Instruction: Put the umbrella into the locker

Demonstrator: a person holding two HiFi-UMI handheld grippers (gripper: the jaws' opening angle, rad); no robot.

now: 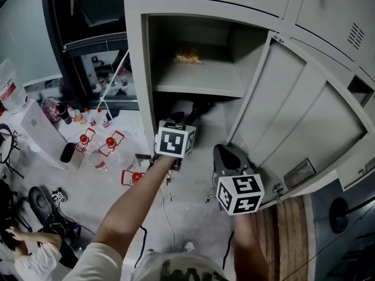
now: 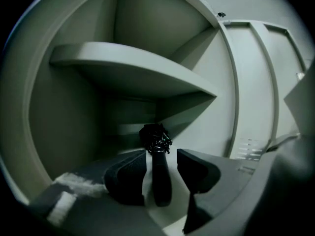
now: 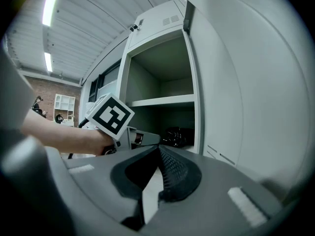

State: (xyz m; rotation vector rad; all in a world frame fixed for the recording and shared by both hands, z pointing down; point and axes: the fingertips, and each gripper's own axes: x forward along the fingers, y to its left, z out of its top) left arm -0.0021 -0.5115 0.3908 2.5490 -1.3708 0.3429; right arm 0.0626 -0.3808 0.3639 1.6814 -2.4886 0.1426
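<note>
Open locker [image 1: 135, 69] with the folded black umbrella [image 2: 155, 135] lying in the lower compartment [image 2: 64, 127], beneath the shelf [image 1: 199, 78]. Its bundled canopy end points toward the back wall and its handle [image 2: 160, 181] toward the opening. The left gripper [image 2: 162, 154] reaches into the mouth of this compartment, tipped slightly downward and lined up with the umbrella's long axis. Its pads [image 2: 125, 178] are spread wide, one on each side of the handle, and a pale strip of compartment floor shows on both sides. The handle therefore sits between the pads without being pinched. This suggests that the umbrella's weight rests on the compartment floor rather than on the gripper. The task appears to be at or near its end, with only the withdrawal of the gripper left to do. The right gripper [image 3: 158, 149] is held outside the locker, near the inner face of the door [image 1: 293, 122]. Its two fingers are pressed together at the tips with nothing between them. It takes no part in the placing and is probably kept there to stay clear of the left arm. The door is swung well out to the person's right, which leaves the whole opening free for the reach. A small yellowish object [image 1: 187, 55] lies toward the back of the upper shelf, but the view is too coarse to say what it is. Drawing the left gripper straight back along the handle would keep the spread pads from catching the handle and dragging the umbrella out.
</note>
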